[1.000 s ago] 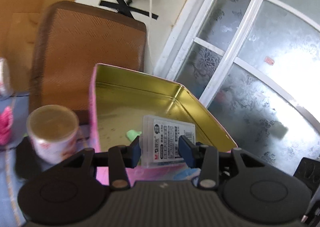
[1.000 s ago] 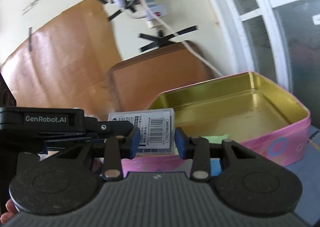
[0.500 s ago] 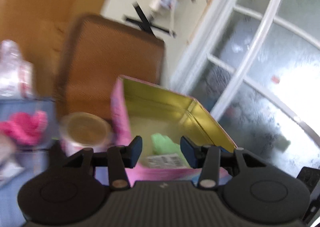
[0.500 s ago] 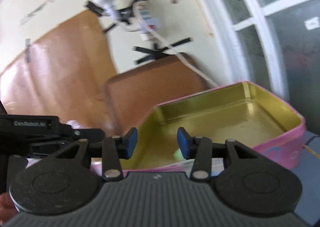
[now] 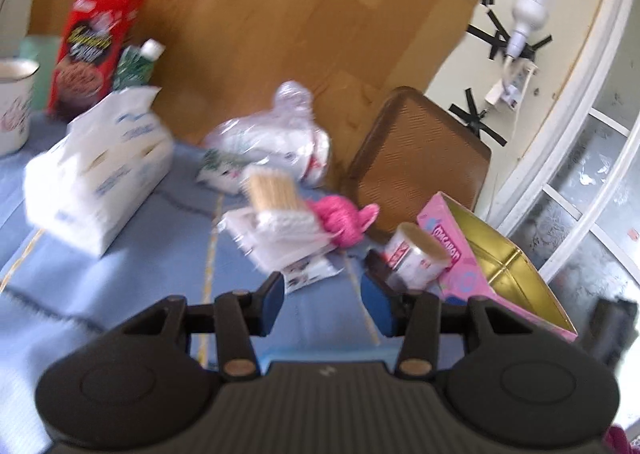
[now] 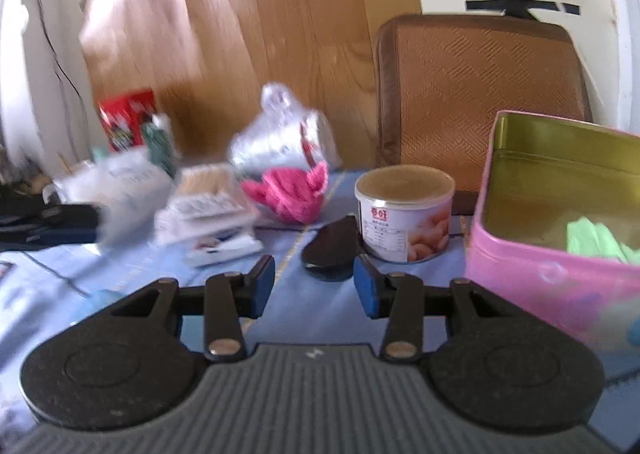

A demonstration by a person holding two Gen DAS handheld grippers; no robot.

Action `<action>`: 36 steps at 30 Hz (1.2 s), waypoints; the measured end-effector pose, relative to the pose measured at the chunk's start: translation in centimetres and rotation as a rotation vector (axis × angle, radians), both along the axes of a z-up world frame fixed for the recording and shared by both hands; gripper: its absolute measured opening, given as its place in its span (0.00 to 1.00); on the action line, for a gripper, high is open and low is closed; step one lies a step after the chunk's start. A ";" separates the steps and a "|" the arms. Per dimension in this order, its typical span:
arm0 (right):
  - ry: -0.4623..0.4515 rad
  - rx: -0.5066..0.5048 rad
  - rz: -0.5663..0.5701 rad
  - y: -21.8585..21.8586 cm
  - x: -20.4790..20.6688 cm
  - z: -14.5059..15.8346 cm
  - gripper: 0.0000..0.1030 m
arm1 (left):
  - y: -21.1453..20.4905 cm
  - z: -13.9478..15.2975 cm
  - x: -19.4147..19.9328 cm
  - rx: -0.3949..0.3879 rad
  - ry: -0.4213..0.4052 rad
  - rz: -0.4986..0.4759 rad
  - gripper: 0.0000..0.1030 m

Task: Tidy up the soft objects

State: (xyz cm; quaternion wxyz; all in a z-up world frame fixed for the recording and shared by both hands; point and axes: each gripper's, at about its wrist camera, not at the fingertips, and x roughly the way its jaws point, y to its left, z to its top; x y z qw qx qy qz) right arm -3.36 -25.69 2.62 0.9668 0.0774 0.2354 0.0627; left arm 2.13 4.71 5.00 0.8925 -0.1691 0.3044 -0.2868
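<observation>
A pink tin with a gold inside stands at the right of the blue cloth, a green soft thing lying in it. A pink knitted piece lies mid-table beside a cotton swab box. A clear plastic bag sits behind them, a tissue pack to the left. My left gripper is open and empty above the cloth. My right gripper is open and empty, short of the small can.
The can also shows in the left wrist view, next to the tin. A dark flat lid lies by it. A brown chair back stands behind the table. A red snack box, a green bottle and a white cup stand far left.
Both grippers let go of the barcode-labelled packet over the tin, then swung left and back from the tin. Both views now face the cluttered middle of the table.
</observation>
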 end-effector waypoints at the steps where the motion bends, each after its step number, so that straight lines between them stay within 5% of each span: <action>1: 0.020 -0.008 -0.004 0.2 1.0 -0.2 0.47 | 0.4 -0.3 -0.1 -0.011 0.008 -0.009 0.42; 7: 0.127 -0.045 -0.029 1.1 5.8 -1.4 0.54 | 0.4 -1.3 -1.4 -0.058 0.029 -0.130 0.42; 13: 0.153 -0.102 -0.022 1.9 6.1 -2.3 0.49 | -1.3 -1.8 -1.3 -0.083 0.065 -0.189 0.42; 22: 0.108 -0.052 0.002 -0.6 -4.5 -2.4 0.49 | -9.2 -1.6 -2.0 -0.037 0.107 -0.387 0.42; 26: 0.102 0.057 -0.010 -2.5 -9.0 -2.8 0.49 | -14.7 -2.2 -2.9 0.040 0.149 -0.478 0.43; 30: 0.076 0.219 -0.044 -4.5 -11.7 -3.3 0.49 | -18.6 -4.1 -3.2 0.149 0.248 -0.456 0.47; 32: 0.059 0.264 -0.044 -4.9 -12.1 -3.7 0.49 | -19.1 -4.4 -3.5 0.136 0.253 -0.446 0.52; 33: 0.051 0.278 -0.041 -4.9 -12.1 -3.8 0.49 | -19.3 -4.4 -3.6 0.137 0.258 -0.448 0.51; 35: 0.036 0.297 -0.031 -4.9 -12.0 -3.8 0.49 | -19.9 -4.3 -3.6 0.125 0.282 -0.467 0.31; 36: 0.026 0.298 -0.033 -5.0 -12.0 -3.7 0.49 | -20.2 -4.0 -3.7 0.125 0.272 -0.461 0.31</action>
